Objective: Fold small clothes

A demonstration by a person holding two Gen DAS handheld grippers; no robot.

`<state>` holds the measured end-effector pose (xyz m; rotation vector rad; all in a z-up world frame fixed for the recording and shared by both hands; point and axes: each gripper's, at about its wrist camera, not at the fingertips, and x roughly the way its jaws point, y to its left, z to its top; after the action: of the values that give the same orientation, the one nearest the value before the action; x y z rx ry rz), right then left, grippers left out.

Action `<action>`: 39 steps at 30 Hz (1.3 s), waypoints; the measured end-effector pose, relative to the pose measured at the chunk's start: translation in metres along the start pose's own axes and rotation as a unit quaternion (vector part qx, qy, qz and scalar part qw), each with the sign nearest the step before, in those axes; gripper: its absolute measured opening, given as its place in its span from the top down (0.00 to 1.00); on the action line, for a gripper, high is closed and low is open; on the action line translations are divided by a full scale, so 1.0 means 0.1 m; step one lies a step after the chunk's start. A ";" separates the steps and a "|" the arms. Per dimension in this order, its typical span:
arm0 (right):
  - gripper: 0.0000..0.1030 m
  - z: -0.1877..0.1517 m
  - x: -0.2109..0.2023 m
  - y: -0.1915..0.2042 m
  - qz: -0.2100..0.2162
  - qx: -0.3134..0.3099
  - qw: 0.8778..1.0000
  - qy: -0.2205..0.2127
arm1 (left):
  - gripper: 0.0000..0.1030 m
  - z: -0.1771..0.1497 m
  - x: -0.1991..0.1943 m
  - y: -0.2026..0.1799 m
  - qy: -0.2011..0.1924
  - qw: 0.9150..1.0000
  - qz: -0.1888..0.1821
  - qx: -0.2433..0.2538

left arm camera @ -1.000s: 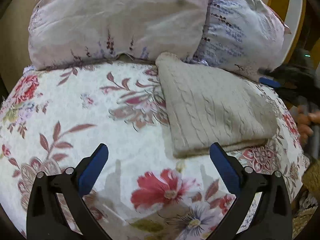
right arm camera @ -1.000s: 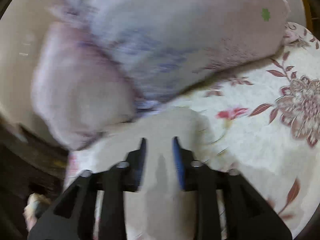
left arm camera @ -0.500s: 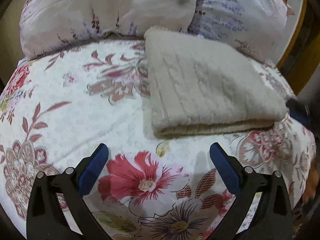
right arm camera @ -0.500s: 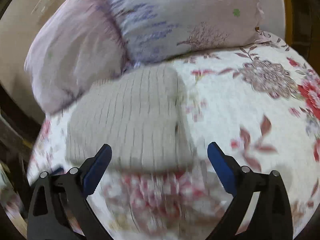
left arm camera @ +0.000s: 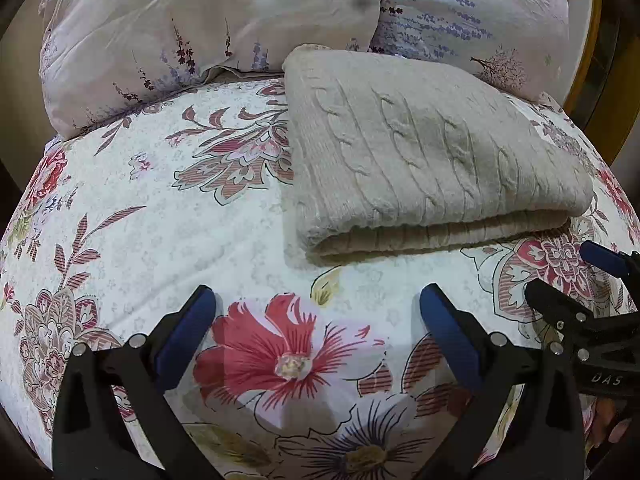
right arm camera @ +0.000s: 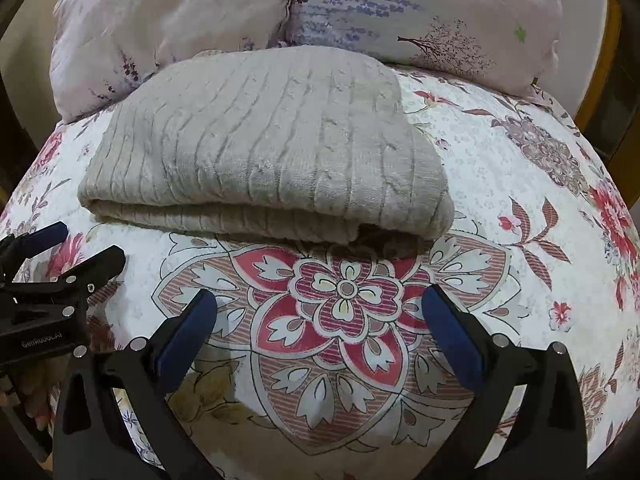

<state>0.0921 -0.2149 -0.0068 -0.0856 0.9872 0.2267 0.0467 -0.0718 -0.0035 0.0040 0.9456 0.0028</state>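
In the left wrist view, the left hand-held gripper (left arm camera: 316,312) is hanging released above the white quilted bedspread with red and mauve flowers (left arm camera: 160,216), its blue-padded fingers spread wide and grasping nothing. The beige cable-knit sweater, folded into a thick rectangle, (left arm camera: 424,152) is lying ahead and slightly to the right, its far edge touching the two pale lilac pillows printed with lavender sprigs (left arm camera: 208,32). The right hand-held gripper (left arm camera: 576,276) is showing at the right edge, near the sweater's front right corner.

In the right wrist view, that gripper (right arm camera: 320,312) is likewise standing wide open and empty over the bedspread (right arm camera: 520,184), with the folded sweater (right arm camera: 264,148) just ahead, its layered front edge facing the camera. The left hand-held gripper (right arm camera: 76,248) is sitting at the left, beside the sweater's near left corner.

The risk, as I judge it, is that a finger catching only the top layer would be pulling the stack open, or snagging the loose knit; a push would be sliding it into the pillows (right arm camera: 304,8).

No containers are showing in either view.
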 end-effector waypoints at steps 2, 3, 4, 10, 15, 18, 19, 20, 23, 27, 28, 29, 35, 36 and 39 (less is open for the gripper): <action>0.01 0.04 0.03 -0.01 0.000 0.000 1.000 0.000 | 0.02 0.00 0.00 0.00 0.000 1.000 0.000 0.000; 0.01 0.01 0.01 0.00 0.000 0.000 1.000 0.000 | 0.02 0.00 0.00 0.00 0.000 1.000 0.000 0.000; 0.01 0.02 0.02 0.00 0.000 0.000 1.000 0.000 | 0.02 0.00 0.00 0.00 0.000 1.000 0.000 0.000; 0.01 0.02 0.02 0.00 -0.001 0.002 1.000 -0.001 | 0.02 0.00 0.00 0.00 0.000 1.000 0.000 0.000; 0.01 0.03 0.03 -0.01 -0.002 0.003 1.000 -0.002 | 0.02 0.00 0.00 0.00 0.000 1.000 0.000 0.000; 0.01 0.00 0.01 0.00 -0.002 0.003 1.000 -0.002 | 0.02 0.00 0.00 0.00 0.000 1.000 0.000 0.001; 0.01 0.01 0.01 0.00 -0.002 0.003 1.000 -0.002 | 0.02 0.00 0.00 0.00 0.000 1.000 0.000 0.001; 0.01 0.01 0.01 0.00 -0.002 0.003 1.000 -0.002 | 0.02 0.00 0.00 0.00 0.000 1.000 0.000 0.001; 0.01 0.01 0.01 0.00 -0.003 0.004 1.000 -0.002 | 0.02 0.00 0.00 0.00 0.000 1.000 0.000 0.001; 0.01 0.02 0.02 0.00 -0.003 0.004 1.000 -0.002 | 0.02 0.00 0.00 0.00 0.000 1.000 0.000 0.001; 0.01 0.01 0.01 0.00 -0.003 0.004 1.000 -0.002 | 0.02 0.00 0.00 0.00 0.000 1.000 0.000 0.001; 0.01 0.01 0.01 0.01 -0.003 0.004 1.000 -0.002 | 0.02 0.00 0.00 0.00 0.000 1.000 0.000 0.001; 0.01 0.02 0.02 0.00 -0.003 0.004 1.000 -0.003 | 0.02 0.00 0.00 0.00 0.000 1.000 0.000 0.001; 0.01 0.00 0.01 0.01 -0.004 0.005 1.000 -0.003 | 0.02 0.00 0.00 0.00 0.000 1.000 0.000 0.001; 0.01 0.00 0.01 0.01 -0.004 0.005 1.000 -0.003 | 0.02 0.00 0.00 0.00 0.000 1.000 0.000 0.001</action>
<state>0.0930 -0.2140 -0.0077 -0.0799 0.9819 0.2156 0.0466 -0.0719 -0.0033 0.0052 0.9460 0.0011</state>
